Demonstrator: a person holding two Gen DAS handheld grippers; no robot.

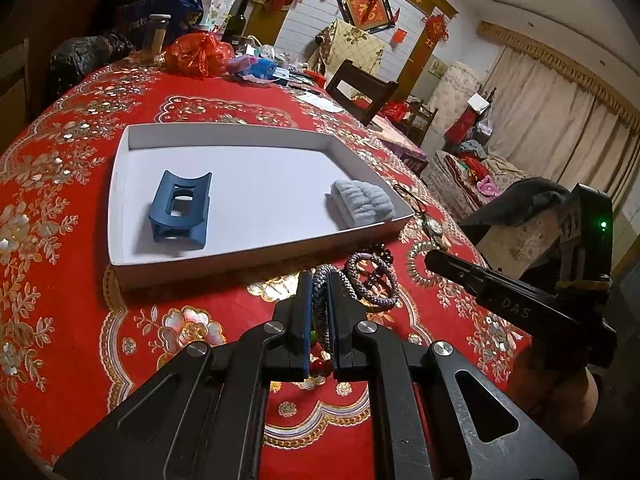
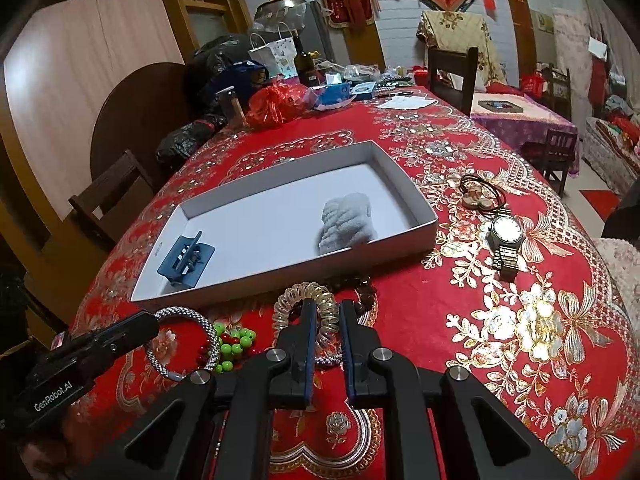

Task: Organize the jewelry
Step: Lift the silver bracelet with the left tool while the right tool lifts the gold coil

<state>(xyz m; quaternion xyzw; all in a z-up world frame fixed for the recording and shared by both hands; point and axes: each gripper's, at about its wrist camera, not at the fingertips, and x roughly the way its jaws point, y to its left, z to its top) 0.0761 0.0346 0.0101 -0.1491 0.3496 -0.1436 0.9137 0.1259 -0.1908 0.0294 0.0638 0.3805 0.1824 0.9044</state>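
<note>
A white shallow box (image 1: 120, 276) (image 2: 400, 168) on the red tablecloth holds a blue hair claw (image 1: 180, 210) (image 2: 186, 261) and a grey fluffy scrunchie (image 1: 362, 202) (image 2: 346, 220). My left gripper (image 1: 319, 280) is shut on a grey-white braided rope bracelet (image 1: 319, 300) (image 2: 208, 330) just in front of the box. My right gripper (image 2: 328, 308) is closed around a clear spiral hair tie (image 2: 304, 296), lying beside dark bead bracelets (image 2: 366, 294). Green and red beads (image 2: 234, 344) lie between the grippers.
A wristwatch (image 2: 506, 236) and brown hair ties (image 2: 480, 194) lie right of the box. A beaded bracelet (image 1: 372, 280) sits by the left gripper. Bags, a bottle (image 2: 304, 64) and clutter stand at the table's far end. Wooden chairs (image 2: 452, 72) ring the table.
</note>
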